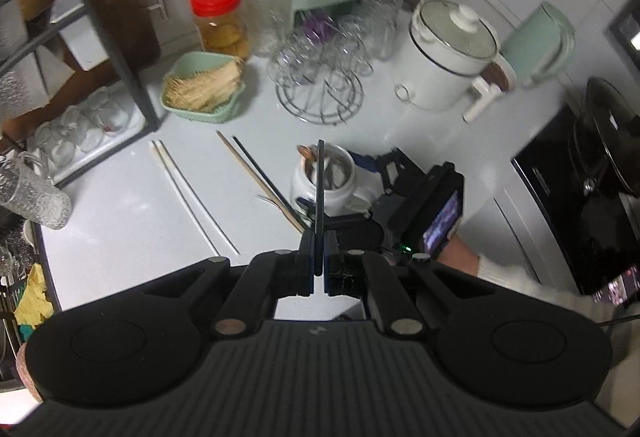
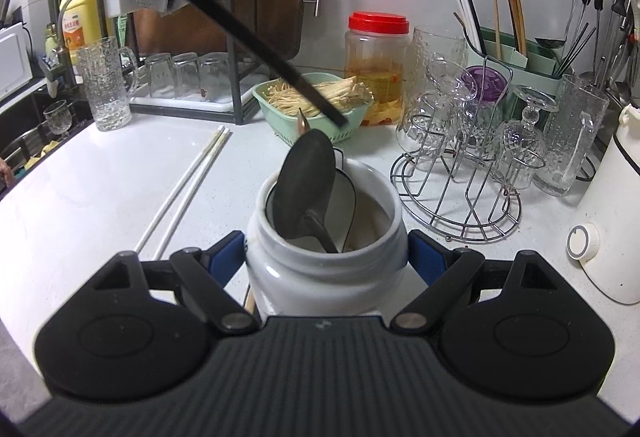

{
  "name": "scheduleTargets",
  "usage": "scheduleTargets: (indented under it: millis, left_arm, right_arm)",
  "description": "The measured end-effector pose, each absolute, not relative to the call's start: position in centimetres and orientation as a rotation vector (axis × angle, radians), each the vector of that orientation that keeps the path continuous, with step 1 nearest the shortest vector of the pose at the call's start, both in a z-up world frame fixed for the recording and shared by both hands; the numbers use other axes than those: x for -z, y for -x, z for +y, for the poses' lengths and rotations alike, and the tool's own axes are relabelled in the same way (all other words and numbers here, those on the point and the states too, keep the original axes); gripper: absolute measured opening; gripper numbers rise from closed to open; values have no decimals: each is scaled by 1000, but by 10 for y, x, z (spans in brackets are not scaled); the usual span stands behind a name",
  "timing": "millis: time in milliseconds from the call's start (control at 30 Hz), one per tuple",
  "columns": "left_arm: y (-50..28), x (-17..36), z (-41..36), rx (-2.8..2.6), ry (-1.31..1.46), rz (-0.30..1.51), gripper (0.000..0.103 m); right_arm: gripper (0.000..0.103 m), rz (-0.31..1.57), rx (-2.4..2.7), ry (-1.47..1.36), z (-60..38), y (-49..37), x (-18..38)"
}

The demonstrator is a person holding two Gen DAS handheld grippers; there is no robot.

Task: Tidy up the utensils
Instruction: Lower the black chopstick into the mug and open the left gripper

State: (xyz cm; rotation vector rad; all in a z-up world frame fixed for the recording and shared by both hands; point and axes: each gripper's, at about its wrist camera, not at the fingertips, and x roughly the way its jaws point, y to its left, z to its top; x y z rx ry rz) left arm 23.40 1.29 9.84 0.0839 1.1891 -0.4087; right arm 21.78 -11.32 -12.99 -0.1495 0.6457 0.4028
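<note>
The right gripper (image 2: 326,261) clamps the white jar (image 2: 324,237) at lower centre, apparently steadying it, while the left gripper (image 1: 319,269), pinched shut on a black chopstick (image 1: 319,205), holds it above the jar's mouth.

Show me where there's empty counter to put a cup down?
The bare patch lies between the white chopsticks and the brown and black ones, below the green basket. Another lies left of the white pair. Around the glass rack and cooker it's crowded.
</note>
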Motion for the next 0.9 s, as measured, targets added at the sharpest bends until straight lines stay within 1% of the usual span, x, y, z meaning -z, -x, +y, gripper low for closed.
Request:
scheduleTargets:
  millis: [233, 533, 767, 900]
  left_arm:
    - [-249, -88, -11, 441, -172, 1252, 4]
    - [-280, -72, -40, 484, -273, 1278, 4]
    - [-308, -51, -66, 541, -333, 1294, 4]
    - [-318, -35, -71, 545, -318, 1303, 4]
  right_arm:
    - [89, 627, -407, 152, -114, -216, 131]
    - [89, 621, -399, 148, -113, -214, 132]
    - [89, 633, -398, 153, -112, -216, 130]
    - [89, 639, -399, 155, -112, -216, 130]
